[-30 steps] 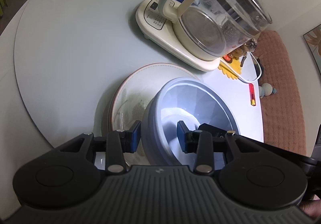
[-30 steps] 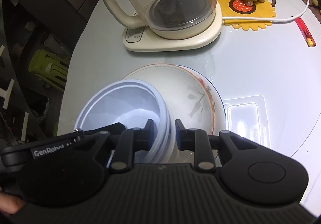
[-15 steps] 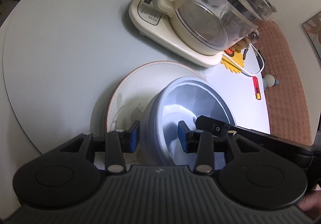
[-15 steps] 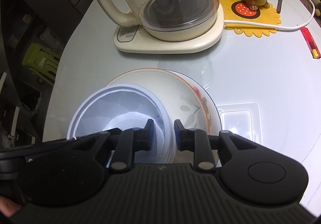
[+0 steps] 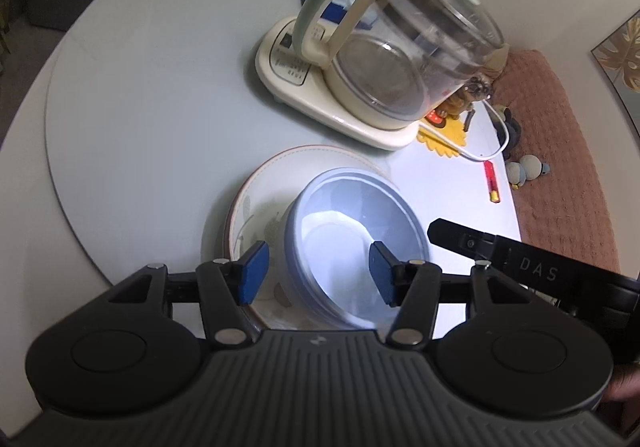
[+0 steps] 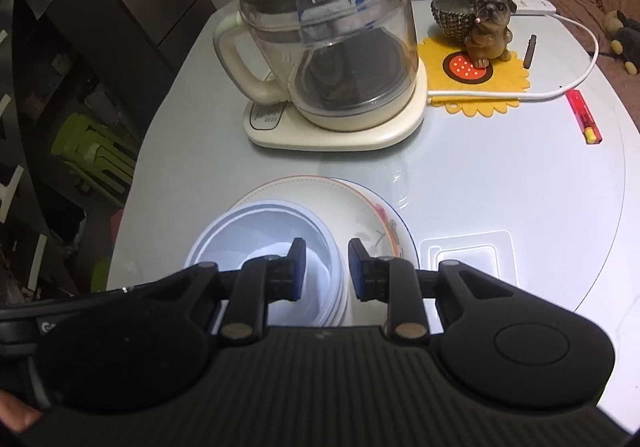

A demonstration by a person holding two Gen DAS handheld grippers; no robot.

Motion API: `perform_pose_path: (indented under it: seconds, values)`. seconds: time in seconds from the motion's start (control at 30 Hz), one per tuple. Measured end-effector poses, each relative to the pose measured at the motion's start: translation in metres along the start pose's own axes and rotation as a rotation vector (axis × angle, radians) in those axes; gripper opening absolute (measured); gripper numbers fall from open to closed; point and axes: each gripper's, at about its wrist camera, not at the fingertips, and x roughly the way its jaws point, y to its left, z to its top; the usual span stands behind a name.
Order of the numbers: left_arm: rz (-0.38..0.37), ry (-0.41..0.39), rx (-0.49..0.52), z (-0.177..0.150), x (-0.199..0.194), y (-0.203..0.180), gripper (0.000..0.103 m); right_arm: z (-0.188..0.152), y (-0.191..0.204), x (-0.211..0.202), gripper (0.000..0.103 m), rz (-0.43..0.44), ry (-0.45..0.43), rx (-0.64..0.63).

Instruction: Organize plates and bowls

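left tool (image 5: 316,277): bottom centre of the left wrist view. Jaws opening, about half spread. Blue pads straddle the near left rim of the bowl, one outside the wall, one inside. Neither pad presses on it. Holding nothing.
bowl (image 5: 352,243): pale blue-white, upright, centre of the left view, lower left of centre in the right view (image 6: 260,243). Sits inside the plates, toward one side of them.
plates (image 5: 272,187): two stacked on the surface. Top one cream with an orange rim line and leaf print. Lower one shows only as a blue-rimmed crescent at its right edge in the right view (image 6: 404,231).
right tool (image 6: 326,269): bottom centre of the right view. Jaws narrow, with a small gap. Pads either side of the bowl's right rim, rim sits in the gap. Cannot see either pad pressing the wall, so no confirmed grip.
right tool body: also enters the left view from the lower right as a black bar (image 5: 500,247), just beside the bowl.
kettle (image 6: 328,47): glass, cream handle, on a cream base, upper centre of both views. Beyond the plates, apart from them.
sunflower mat (image 6: 480,87): yellow, right of the kettle, dog figurine (image 6: 486,27) standing on it.
white cable (image 6: 560,87): loops around the mat's right side.
lighter (image 6: 584,117): red, right edge of the right view, well apart from the plates.
surface (image 6: 500,175): white, round edge.
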Motion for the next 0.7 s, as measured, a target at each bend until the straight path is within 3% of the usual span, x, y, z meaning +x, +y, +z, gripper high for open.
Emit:
perform_pose_path:
  seconds: [0.3,0.37,0.43,0.5,0.7]
  values:
    - [-0.002,-0.1,0.056,-0.019,-0.083,-0.022,0.062,-0.008,0.014,-0.065,0.027,0.007,-0.093,-0.007]
    - [0.008,-0.128,0.076,-0.023,-0.104,-0.026,0.067,-0.01,0.018,-0.082,0.029,0.005,-0.123,-0.019]
    - [0.023,-0.161,0.09,-0.028,-0.122,-0.031,0.079,-0.013,0.022,-0.099,0.051,0.012,-0.157,-0.037]
    - [0.037,-0.199,0.106,-0.033,-0.141,-0.033,0.087,-0.017,0.025,-0.115,0.084,0.009,-0.2,-0.041]
    - [0.064,-0.281,0.133,-0.054,-0.19,-0.036,0.099,-0.03,0.036,-0.152,0.085,-0.01,-0.265,-0.085]
